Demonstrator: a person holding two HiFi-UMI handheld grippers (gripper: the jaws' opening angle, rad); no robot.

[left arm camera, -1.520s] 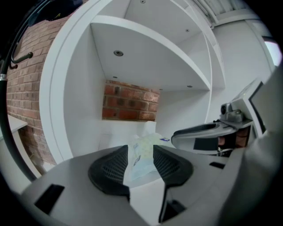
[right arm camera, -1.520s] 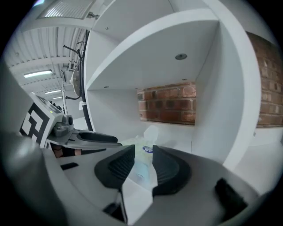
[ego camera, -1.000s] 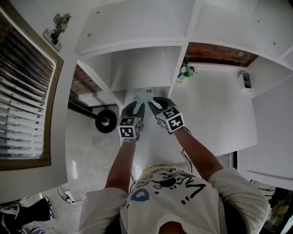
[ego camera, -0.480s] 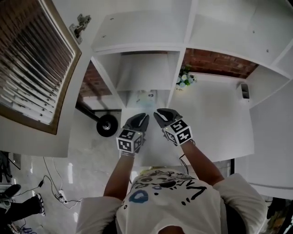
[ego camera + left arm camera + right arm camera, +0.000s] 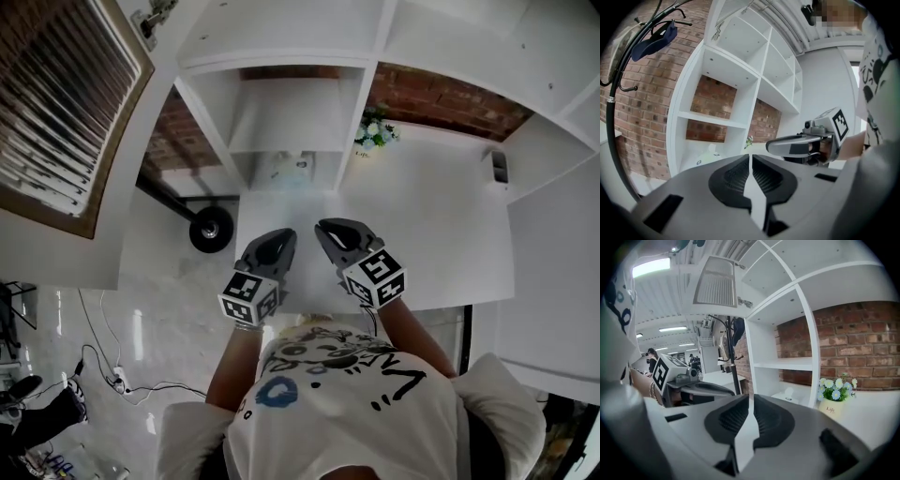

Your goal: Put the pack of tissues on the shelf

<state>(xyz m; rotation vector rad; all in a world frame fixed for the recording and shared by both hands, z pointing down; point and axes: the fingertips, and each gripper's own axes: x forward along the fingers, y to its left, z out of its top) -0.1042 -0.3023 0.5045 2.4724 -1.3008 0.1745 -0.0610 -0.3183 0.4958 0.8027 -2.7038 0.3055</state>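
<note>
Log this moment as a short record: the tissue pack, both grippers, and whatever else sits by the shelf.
tissue pack: lies in a low compartment of the white shelf; neither gripper touches it
left gripper: jaws closing, nearly together, nothing between them
right gripper: jaws close together, nothing between them
gripper position: side by side in front of the shelf, clear of it
nearby: flower pot on the surface right of the pack's compartment
task state: pack appears placed
</note>
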